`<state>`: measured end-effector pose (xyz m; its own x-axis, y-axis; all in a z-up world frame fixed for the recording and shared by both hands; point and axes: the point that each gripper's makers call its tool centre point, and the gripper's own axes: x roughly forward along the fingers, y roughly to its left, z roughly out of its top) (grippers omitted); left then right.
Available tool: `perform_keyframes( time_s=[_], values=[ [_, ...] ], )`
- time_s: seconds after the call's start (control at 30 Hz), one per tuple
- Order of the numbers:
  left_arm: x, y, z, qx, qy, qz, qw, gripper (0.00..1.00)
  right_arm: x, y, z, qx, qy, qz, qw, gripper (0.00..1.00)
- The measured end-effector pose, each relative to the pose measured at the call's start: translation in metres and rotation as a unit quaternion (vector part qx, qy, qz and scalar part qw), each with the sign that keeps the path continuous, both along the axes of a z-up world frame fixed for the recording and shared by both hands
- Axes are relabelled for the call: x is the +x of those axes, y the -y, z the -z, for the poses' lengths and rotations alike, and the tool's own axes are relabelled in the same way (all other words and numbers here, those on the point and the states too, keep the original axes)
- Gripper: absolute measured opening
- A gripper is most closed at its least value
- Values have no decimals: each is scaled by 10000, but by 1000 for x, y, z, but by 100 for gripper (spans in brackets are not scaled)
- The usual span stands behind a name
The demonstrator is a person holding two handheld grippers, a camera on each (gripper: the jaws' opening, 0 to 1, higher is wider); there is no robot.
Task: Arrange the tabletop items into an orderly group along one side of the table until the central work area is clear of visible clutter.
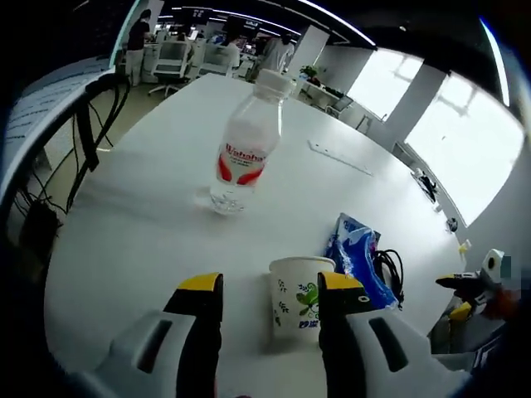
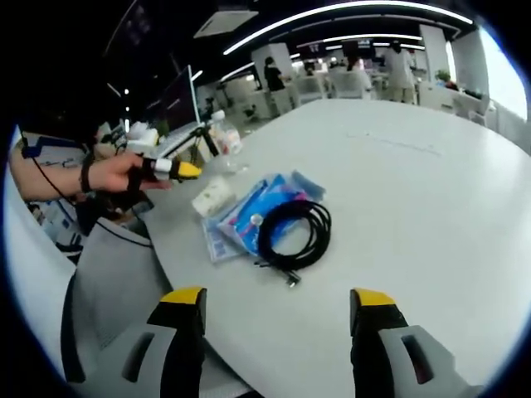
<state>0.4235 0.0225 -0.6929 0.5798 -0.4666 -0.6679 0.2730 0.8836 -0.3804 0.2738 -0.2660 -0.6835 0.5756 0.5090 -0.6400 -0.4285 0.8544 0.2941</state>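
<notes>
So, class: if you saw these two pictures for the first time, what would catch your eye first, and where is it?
In the left gripper view, a clear water bottle with a red label stands upright on the white table, and a paper cup sits between the open left tongs. In the right gripper view, a coiled black cable lies on a blue packet beyond the open right tongs.

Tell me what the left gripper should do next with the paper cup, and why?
Probably ease forward a little and close on the paper cup. The left gripper is open, and the cup stands upright between its tips, nearer one jaw, not yet held. The bottle stands further off, so the cup is the closest thing to tidy.
</notes>
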Motion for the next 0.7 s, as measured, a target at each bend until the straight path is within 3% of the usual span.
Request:
perform_keyframes(
  time_s=[0.7],
  values=[
    [-16, 19, 31, -144, -341, 424, 9984, 45, -9, 8, -2, -3, 19, 155, 9999, 71]
  ],
)
